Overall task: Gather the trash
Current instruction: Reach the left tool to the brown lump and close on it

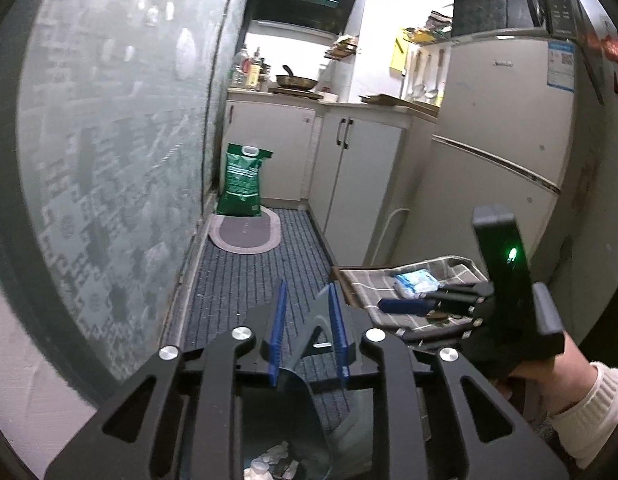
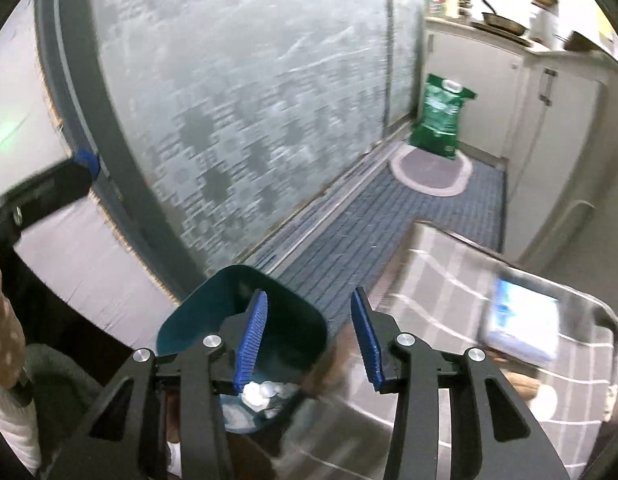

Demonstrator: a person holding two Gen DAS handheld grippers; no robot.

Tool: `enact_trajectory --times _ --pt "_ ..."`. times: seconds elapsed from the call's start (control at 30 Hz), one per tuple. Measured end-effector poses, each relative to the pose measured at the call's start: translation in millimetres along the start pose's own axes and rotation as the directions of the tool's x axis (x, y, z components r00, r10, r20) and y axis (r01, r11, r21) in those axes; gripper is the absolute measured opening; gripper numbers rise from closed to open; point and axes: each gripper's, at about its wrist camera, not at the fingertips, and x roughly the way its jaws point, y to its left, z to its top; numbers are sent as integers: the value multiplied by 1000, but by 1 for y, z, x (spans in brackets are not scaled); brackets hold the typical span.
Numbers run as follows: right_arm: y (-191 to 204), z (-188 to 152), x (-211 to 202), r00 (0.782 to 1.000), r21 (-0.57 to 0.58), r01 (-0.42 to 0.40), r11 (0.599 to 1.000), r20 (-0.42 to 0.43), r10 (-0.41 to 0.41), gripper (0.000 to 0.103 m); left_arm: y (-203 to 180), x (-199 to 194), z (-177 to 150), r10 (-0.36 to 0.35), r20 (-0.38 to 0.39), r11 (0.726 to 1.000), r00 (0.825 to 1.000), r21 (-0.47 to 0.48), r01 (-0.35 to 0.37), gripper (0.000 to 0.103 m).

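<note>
Narrow kitchen, blue striped floor mat (image 1: 245,280). Teal trash bin (image 2: 245,320) holding white scraps sits beneath both grippers; left gripper (image 1: 307,332) fingers slightly apart, right gripper (image 2: 309,340) fingers wide apart, both empty.

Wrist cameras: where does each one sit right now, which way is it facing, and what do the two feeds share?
Left wrist: on the left gripper, facing down the kitchen aisle over the trash bin; the right gripper and its hand show right.
Right wrist: on the right gripper, angled down over the trash bin and the checked cloth; the left gripper's finger shows left.
Shared: bin, cloth, green bag, oval mat.
</note>
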Motion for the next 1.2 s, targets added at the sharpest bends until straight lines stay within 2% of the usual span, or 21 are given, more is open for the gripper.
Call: enact_trajectory --times 0.27,0.57,0.7,0.77,0.93,1.2 --pt "-55 -15 -31 997 85 58 995 40 -62 44 -38 34 -2 -59 -54 997 997 36 61 32" --pt "-100 -34 -62 990 147 116 982 69 -127 44 -82 79 -13 -141 -135 987 981 61 150 42" --pt "-119 -47 -72 987 181 137 974 63 -151 44 -103 102 -20 -164 -178 981 970 75 180 43" --pt "-128 -55 -78 985 197 147 969 60 -162 50 -112 113 -24 -172 -196 979 965 79 190 43" --pt "-150 -73 -86 984 227 161 961 42 -175 50 -134 140 -34 -192 -241 972 951 89 218 43" --pt "-174 -96 -90 985 251 163 954 13 -172 51 -154 171 -40 -172 -277 974 945 96 205 42"
